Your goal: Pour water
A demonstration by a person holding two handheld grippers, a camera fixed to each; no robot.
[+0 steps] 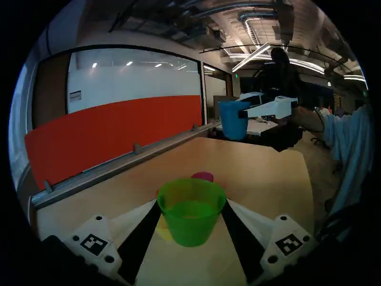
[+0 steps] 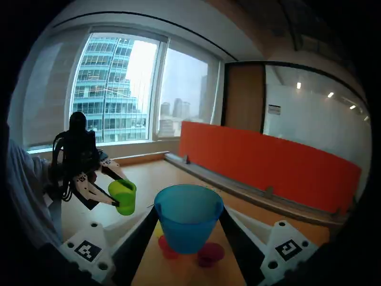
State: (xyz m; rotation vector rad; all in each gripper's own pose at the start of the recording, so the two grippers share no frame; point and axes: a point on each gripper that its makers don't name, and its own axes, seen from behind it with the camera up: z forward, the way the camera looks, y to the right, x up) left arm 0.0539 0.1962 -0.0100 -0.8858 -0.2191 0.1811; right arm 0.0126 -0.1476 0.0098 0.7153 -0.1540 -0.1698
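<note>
A translucent green cup (image 1: 191,217) stands upright between my left gripper's (image 1: 191,209) fingers, which are shut on its sides. Whether it holds water I cannot tell. In the right gripper view, my right gripper (image 2: 188,214) is shut on a blue cup (image 2: 188,219), also upright. Each gripper shows farther off in the other's view. The right gripper (image 1: 242,114) holds the blue cup (image 1: 233,120) up over the table's far end. The left gripper (image 2: 116,193) carries the green cup (image 2: 123,196) at the left.
Both cups hang over a light wooden table (image 1: 257,167). Small cups lie below them: a magenta one (image 2: 210,252), a red one (image 2: 166,248) and a yellow one (image 2: 158,231). An orange partition (image 1: 119,128) runs along one table edge. A person's sleeve (image 1: 352,138) is on the right.
</note>
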